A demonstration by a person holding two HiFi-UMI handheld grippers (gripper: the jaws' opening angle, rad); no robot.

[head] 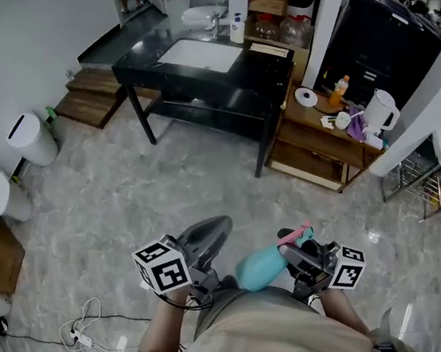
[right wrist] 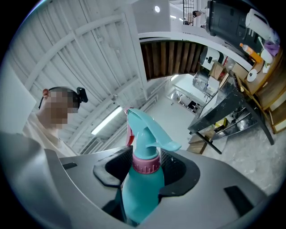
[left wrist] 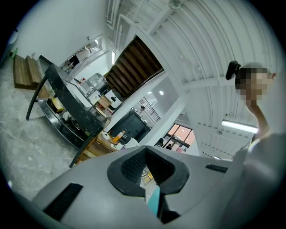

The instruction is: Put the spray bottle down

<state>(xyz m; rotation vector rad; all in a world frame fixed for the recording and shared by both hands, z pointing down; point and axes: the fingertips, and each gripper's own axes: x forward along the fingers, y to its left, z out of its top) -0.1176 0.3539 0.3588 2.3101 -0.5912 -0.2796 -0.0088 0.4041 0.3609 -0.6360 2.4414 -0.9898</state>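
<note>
The person's beige shirt (head: 257, 327) fills the bottom of the head view, with both grippers held just in front of it, above the marble floor (head: 127, 199). The right gripper (head: 298, 256) is clamped on the teal spray bottle (head: 261, 269) near its pink collar. The bottle lies nearly level, its body toward the left gripper (head: 219, 228) and its trigger head away from the person. In the right gripper view its long axis runs along the jaws, nozzle to the right. A lidded white bin (head: 32, 139) stands by the wall, contents hidden. The left gripper's jaws are together, holding nothing.
</note>
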